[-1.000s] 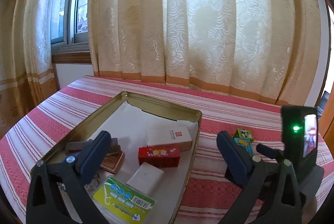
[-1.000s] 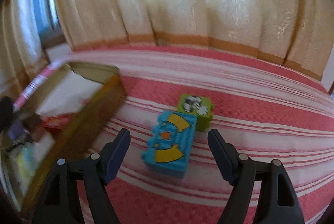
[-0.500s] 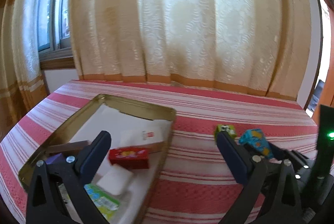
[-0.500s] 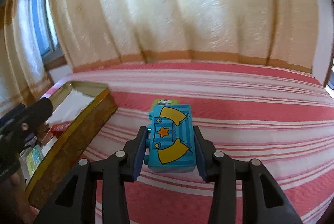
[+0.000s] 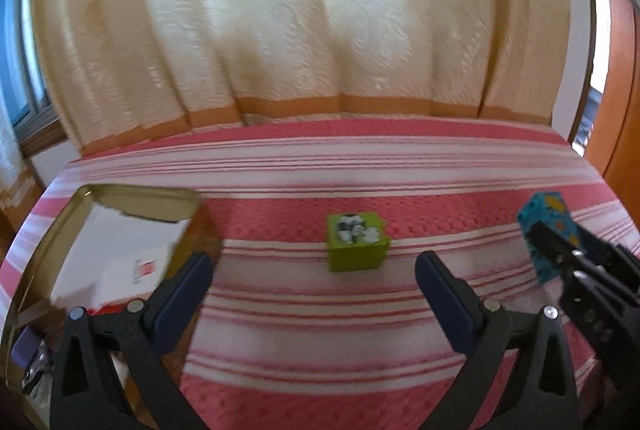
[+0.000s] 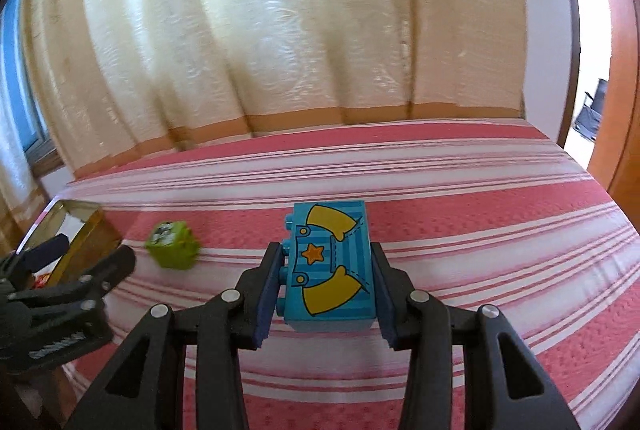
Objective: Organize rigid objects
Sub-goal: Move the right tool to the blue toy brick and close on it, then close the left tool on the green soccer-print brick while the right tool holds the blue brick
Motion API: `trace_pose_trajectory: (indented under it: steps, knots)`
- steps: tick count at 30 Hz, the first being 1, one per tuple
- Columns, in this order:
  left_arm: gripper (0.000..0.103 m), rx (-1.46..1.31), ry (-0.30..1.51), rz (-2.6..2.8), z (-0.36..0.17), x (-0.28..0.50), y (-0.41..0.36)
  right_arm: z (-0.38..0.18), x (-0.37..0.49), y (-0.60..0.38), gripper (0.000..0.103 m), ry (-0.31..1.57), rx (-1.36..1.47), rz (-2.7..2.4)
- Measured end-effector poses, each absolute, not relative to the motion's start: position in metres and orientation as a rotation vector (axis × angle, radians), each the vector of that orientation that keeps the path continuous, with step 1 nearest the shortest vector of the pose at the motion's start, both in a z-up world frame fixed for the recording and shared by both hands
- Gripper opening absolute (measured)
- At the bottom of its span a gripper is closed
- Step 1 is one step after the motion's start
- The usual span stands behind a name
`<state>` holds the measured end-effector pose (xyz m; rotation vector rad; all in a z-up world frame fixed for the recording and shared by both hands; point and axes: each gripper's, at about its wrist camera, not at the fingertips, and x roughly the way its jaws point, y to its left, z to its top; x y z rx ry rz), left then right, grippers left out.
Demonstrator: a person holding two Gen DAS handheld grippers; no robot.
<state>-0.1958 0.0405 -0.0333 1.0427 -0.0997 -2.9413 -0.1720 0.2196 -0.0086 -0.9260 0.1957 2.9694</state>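
Note:
A blue toy brick [image 6: 330,266] with yellow sleeves and an orange star sits between the pads of my right gripper [image 6: 326,270], which is shut on it and holds it above the striped cloth. The left wrist view shows this blue brick [image 5: 546,230] at the right, clamped in the right gripper. A small green brick [image 5: 356,248] with a black-and-white picture lies on the cloth just ahead of my left gripper [image 5: 312,286], which is open and empty. The right wrist view shows the green brick [image 6: 173,245] at the left, with the left gripper [image 6: 90,256] beside it.
A gold metal tin [image 5: 140,195] lies open at the left with a white box [image 5: 132,270] and other small packs inside. The red-and-white striped tablecloth [image 5: 320,330] covers the table. Cream curtains [image 5: 320,29] hang behind; a wooden door frame [image 6: 616,109] stands at the right.
My right gripper closed on the blue brick and lifted it off the cloth. My left gripper swung right, away from the tin, and now faces the green brick.

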Motion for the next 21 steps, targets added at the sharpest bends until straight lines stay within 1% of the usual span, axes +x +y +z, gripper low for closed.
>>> trace_pose_trajectory:
  steps: [3,7,9,11,13,15,16,17,18,19,21]
  knots:
    - [0.103,1.071,-0.131,-2.951,-0.042,-0.208,0.050,-0.010,-0.172,0.225,0.045,0.226,-0.931,2.964]
    - [0.102,1.137,-0.135,-2.945,-0.050,-0.223,0.054,-0.009,-0.173,0.222,0.045,0.213,-0.927,2.966]
    - [0.100,1.163,-0.114,-2.931,-0.053,-0.230,0.053,-0.009,-0.172,0.222,0.045,0.210,-0.928,2.966]
    - [0.095,1.197,-0.080,-2.925,-0.055,-0.238,0.050,-0.010,-0.172,0.222,0.045,0.211,-0.931,2.967]
    - [0.092,1.214,-0.071,-2.921,-0.055,-0.242,0.051,-0.010,-0.171,0.223,0.045,0.210,-0.931,2.967]
    - [0.086,1.251,-0.060,-2.920,-0.057,-0.246,0.051,-0.010,-0.171,0.223,0.045,0.210,-0.932,2.968]
    - [0.076,1.273,-0.056,-2.918,-0.059,-0.248,0.052,-0.010,-0.171,0.223,0.045,0.209,-0.932,2.968]
    - [0.059,1.308,-0.047,-2.921,-0.060,-0.250,0.052,-0.010,-0.171,0.223,0.045,0.208,-0.932,2.969]
    - [0.048,1.342,-0.033,-2.927,-0.062,-0.252,0.052,-0.010,-0.171,0.223,0.045,0.207,-0.930,2.970]
    - [0.042,1.357,-0.024,-2.928,-0.062,-0.252,0.052,-0.010,-0.170,0.223,0.045,0.207,-0.927,2.972]
    - [0.041,1.349,-0.013,-2.928,-0.062,-0.251,0.052,-0.009,-0.168,0.222,0.045,0.207,-0.916,2.977]
